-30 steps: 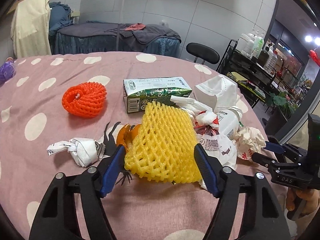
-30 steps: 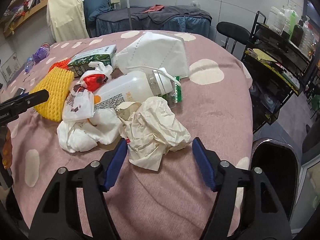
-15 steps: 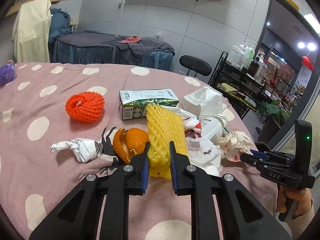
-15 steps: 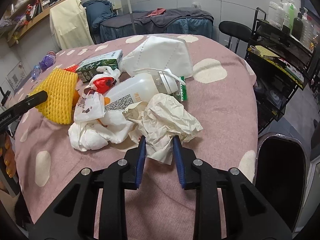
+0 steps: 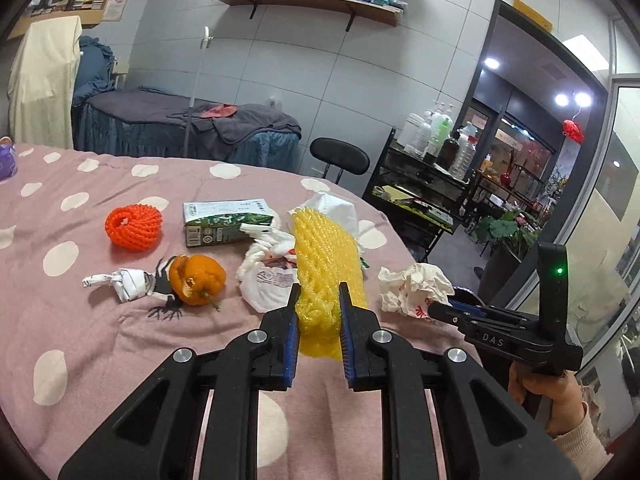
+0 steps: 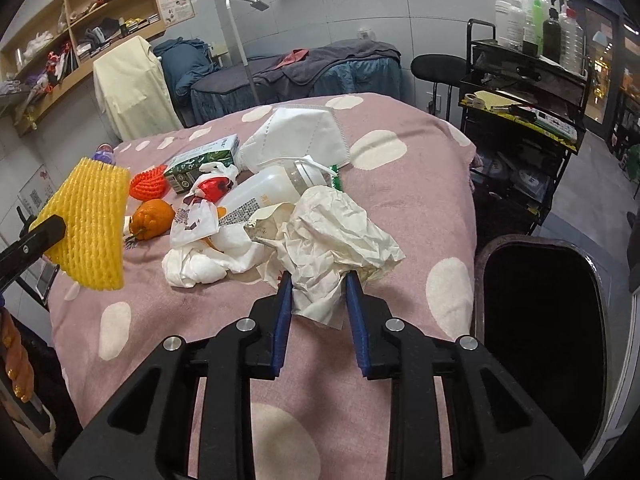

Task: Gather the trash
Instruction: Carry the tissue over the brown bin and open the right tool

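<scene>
My left gripper (image 5: 318,294) is shut on a yellow foam fruit net (image 5: 326,264), lifted clear of the pink dotted tablecloth (image 5: 80,320); the net (image 6: 90,228) also shows at the left of the right wrist view. My right gripper (image 6: 316,284) is shut on a crumpled cream paper (image 6: 336,240), raised a little off the cloth. That paper (image 5: 414,288) and the right gripper (image 5: 448,306) appear at the right of the left wrist view. A black bin (image 6: 540,312) stands open beside the table's right edge.
Still on the cloth lie an orange peel (image 5: 196,280), a red foam net (image 5: 134,228), a green carton (image 5: 226,226), a twisted wrapper (image 5: 120,282), white plastic bags (image 6: 208,256), a white bottle (image 6: 276,190) and a face mask (image 6: 296,140). A black trolley (image 6: 516,120) stands right.
Both grippers closed, the left on the yellow net and the right on the crumpled paper, then lifted them off the cloth. The orange peel under the net is now uncovered.
</scene>
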Demonstrator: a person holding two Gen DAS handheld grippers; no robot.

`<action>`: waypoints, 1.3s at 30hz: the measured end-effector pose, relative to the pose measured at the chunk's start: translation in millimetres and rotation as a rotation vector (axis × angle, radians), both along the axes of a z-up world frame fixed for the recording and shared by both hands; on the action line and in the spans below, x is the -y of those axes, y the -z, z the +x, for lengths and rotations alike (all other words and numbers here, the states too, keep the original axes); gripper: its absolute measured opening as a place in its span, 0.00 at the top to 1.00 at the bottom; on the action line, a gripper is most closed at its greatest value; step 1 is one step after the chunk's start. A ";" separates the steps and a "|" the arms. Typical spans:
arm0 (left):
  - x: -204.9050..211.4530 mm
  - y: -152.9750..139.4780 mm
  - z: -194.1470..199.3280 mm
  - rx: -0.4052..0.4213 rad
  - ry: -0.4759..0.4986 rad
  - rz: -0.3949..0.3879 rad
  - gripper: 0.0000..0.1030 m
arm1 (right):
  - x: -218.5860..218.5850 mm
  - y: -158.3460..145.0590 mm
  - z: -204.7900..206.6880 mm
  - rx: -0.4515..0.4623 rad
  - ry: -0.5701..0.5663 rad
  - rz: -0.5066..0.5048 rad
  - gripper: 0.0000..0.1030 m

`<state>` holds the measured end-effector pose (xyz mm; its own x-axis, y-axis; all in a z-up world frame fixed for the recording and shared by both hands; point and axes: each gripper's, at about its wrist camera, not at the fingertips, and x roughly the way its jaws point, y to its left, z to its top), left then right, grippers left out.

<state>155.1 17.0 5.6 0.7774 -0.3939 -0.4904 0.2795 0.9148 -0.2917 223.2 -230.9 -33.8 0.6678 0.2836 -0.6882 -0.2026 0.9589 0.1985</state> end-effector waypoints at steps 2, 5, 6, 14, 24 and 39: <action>13.3 -0.1 -4.9 0.013 0.016 0.015 0.83 | 10.5 -2.9 -9.3 0.013 0.022 0.012 0.73; 31.4 0.5 -10.6 0.022 0.054 0.016 0.83 | 28.1 -8.0 -23.0 0.027 0.060 0.032 0.73; 36.4 1.0 -13.0 0.025 0.066 0.015 0.83 | 34.8 -9.0 -27.6 0.032 0.074 0.039 0.74; 89.0 0.6 -18.6 0.040 0.185 0.013 0.83 | 92.0 -14.4 -67.6 0.088 0.251 0.003 0.73; 154.9 2.8 -17.5 0.032 0.335 0.022 0.83 | 169.6 28.8 -83.9 -0.023 0.462 -0.017 0.73; 210.5 13.0 -12.6 0.000 0.426 0.080 0.83 | 202.1 113.6 -54.3 -0.233 0.512 0.048 0.73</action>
<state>142.5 -193.4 -7.4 0.5538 -0.6404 -0.5321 0.6371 0.7374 -0.2244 168.8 -433.1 -147.3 0.5604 -0.0019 -0.8282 0.3405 0.9121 0.2282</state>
